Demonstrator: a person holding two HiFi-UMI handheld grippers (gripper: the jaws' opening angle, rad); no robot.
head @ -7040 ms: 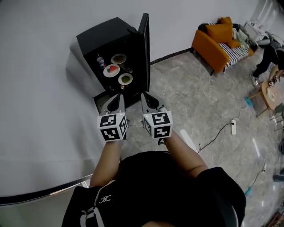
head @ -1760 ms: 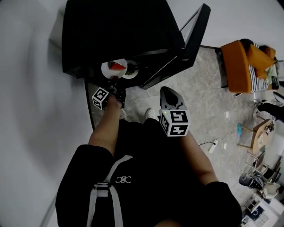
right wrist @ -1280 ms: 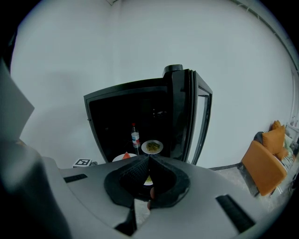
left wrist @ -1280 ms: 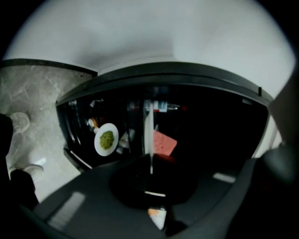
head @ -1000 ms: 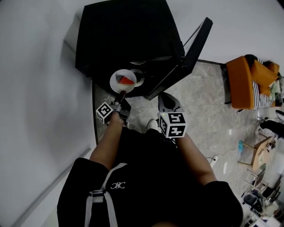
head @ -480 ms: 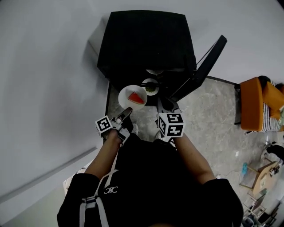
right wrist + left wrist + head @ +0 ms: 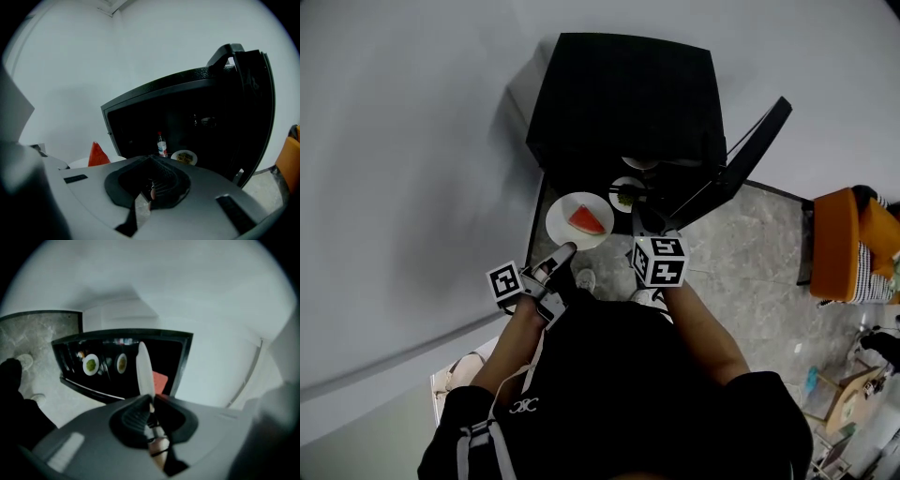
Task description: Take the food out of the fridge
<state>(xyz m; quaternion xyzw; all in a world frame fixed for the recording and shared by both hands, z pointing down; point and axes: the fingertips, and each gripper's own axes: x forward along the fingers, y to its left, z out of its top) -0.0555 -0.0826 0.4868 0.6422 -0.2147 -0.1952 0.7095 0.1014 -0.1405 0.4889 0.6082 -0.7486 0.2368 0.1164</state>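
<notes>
My left gripper grips the near rim of a white plate that carries a red watermelon slice, held outside the black fridge. In the left gripper view the plate stands edge-on, its rim pinched in my left gripper. The jaws have just been opening slightly, and the rim is still between them. My right gripper is shut and empty, pointing at the open fridge front. Inside remain a plate of greens, another plate and a bottle.
The fridge door stands swung open to the right. The fridge backs against a white wall. My shoes stand on the marble floor just before it. An orange sofa sits far right.
The plate with the watermelon has come out of the fridge and risen with my left gripper, drawing back toward me. My right gripper has shifted a little toward the fridge opening.
</notes>
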